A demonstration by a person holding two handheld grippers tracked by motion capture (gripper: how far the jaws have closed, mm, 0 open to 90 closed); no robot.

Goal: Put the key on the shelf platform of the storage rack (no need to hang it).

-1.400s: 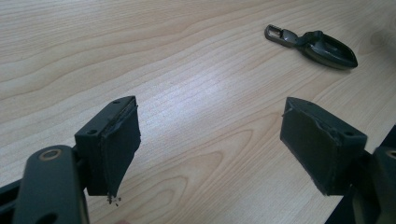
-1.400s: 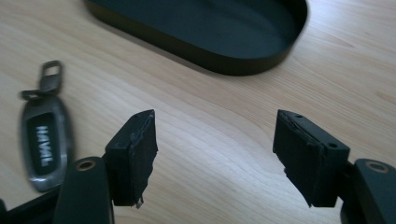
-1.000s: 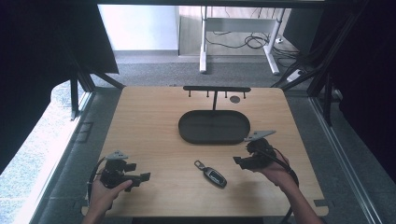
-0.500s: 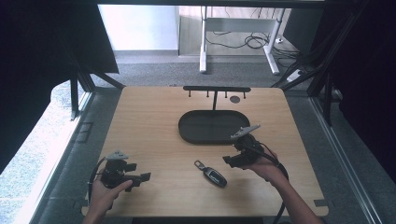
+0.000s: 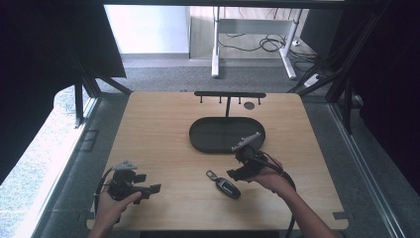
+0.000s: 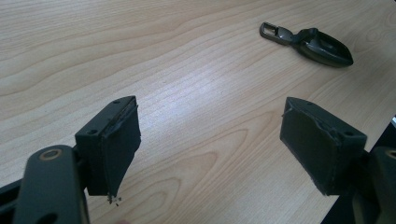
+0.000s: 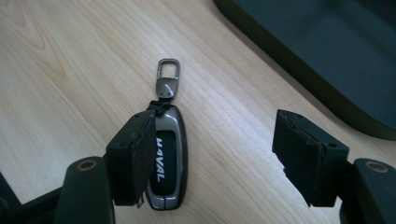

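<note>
1. The right tool (image 5: 236, 173) hangs low over the worktop (image 5: 163, 134), and its two pads stand apart with nothing pressed between them. They have just been opening a little more.
2. The car key (image 7: 164, 158) lies flat on the wood right under this tool. In the right gripper view one pad covers the key's side, and the other pad is off to the far side with bare wood between.
3. The left tool (image 5: 132, 184) sits well away from the key, near the front edge. Its pads (image 6: 116, 140) stand wide apart and hold nothing. From there the key (image 6: 310, 43) looks small and far ahead.
4. The key looks small, light and hard. Its dark shell seems smooth and shiny, so it may slip if it is pinched at the rounded end.
5. The best place to take hold is probably across the two long sides of the fat body. The small metal loop (image 7: 167, 74) at the thin end looks too tiny and wobbly to pinch well.
6. The key lies very flat, so the pads must go almost down to the wood to catch it.
7. Just past the right tool sits the dark oval tray (image 5: 200, 139), with a low rim. A black rack (image 5: 229, 94) stands behind the tray.
8. There is lots of bare wood on the near side and between the two tools, so there is room to move.
</note>
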